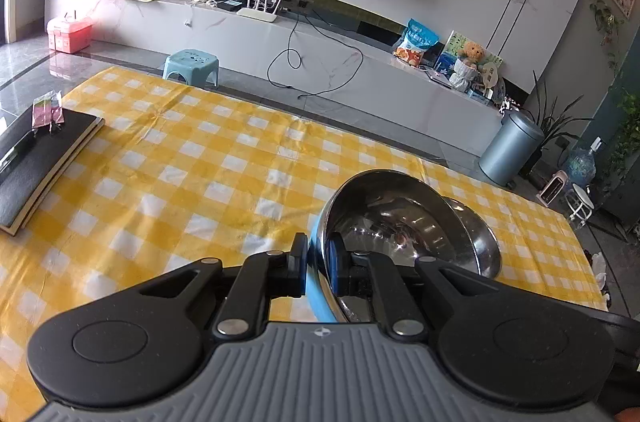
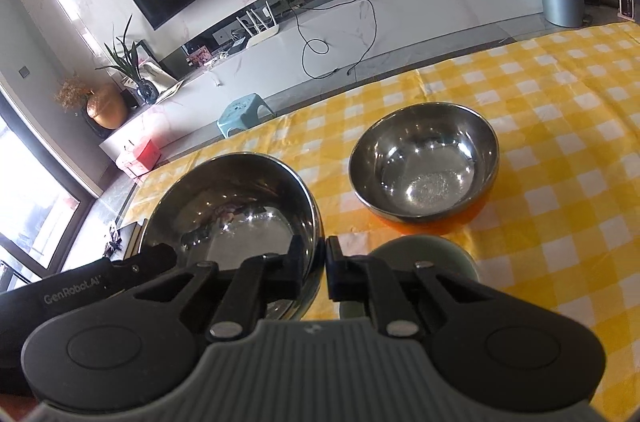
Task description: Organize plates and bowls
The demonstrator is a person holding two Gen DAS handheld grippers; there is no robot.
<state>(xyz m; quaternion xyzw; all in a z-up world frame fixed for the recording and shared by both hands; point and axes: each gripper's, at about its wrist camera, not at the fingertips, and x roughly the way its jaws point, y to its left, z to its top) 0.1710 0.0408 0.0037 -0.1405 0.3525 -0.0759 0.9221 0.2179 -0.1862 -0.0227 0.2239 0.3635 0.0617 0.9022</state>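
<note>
Left gripper (image 1: pixel 318 264): jaws clamped on the rim of the blue steel bowl (image 1: pixel 384 218), lifted and tilted.
Right gripper (image 2: pixel 325 272): jaws nearly together, apparently gripping nothing.
Orange steel bowl (image 2: pixel 424 162): on the desk (image 2: pixel 560 142), ahead of the right jaws.
Risk: thin rim grip; the bowl could swing or slip.
Writing: "GenRobot.AI" on the left gripper's body.

Three bowls: blue steel bowl (image 2: pixel 232 206), orange steel bowl (image 2: pixel 424 162), green bowl (image 2: pixel 420 250).

I'm gripping a glossy steel bowl (image 1: pixel 384 218) with a smooth blue shell; at one o'clock, another mirror-bright bowl (image 2: pixel 424 162) is resting on creased checked cloth (image 2: pixel 560 150).
</note>
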